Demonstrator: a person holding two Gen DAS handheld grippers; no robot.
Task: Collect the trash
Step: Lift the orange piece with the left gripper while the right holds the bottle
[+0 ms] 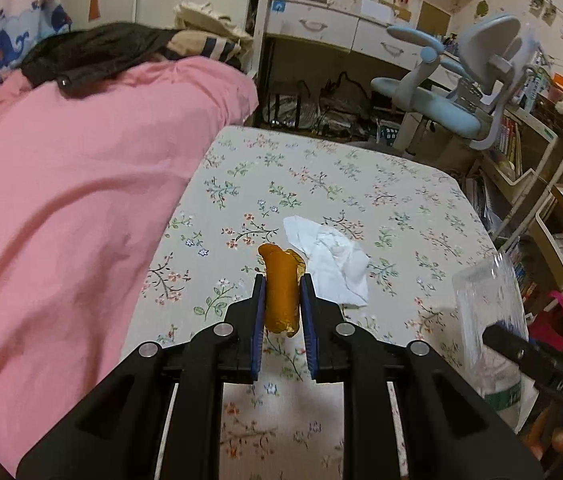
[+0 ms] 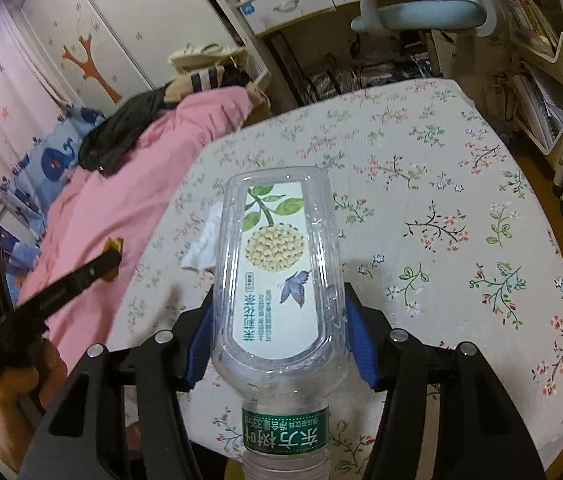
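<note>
My left gripper (image 1: 282, 280) is shut on an orange peel-like scrap (image 1: 279, 292), lifted above the flowered bed sheet (image 1: 361, 184). Just beyond it a crumpled white tissue (image 1: 329, 258) lies on the sheet. My right gripper (image 2: 279, 292) is shut on an empty clear plastic bottle (image 2: 277, 264), held with its neck and green band toward the camera and its base pointing away. In the right wrist view the tissue (image 2: 203, 246) peeks out left of the bottle, and the left gripper (image 2: 111, 258) with the orange scrap (image 2: 113, 245) shows at the left. The bottle (image 1: 489, 312) appears at the right of the left wrist view.
A pink quilt (image 1: 61, 208) with dark clothes (image 1: 93, 50) piled on it covers the left of the bed. Beyond the bed's foot stand a blue-grey desk chair (image 1: 441, 92) and a white desk (image 1: 345, 28). Cluttered bookshelves (image 1: 541, 168) line the right side.
</note>
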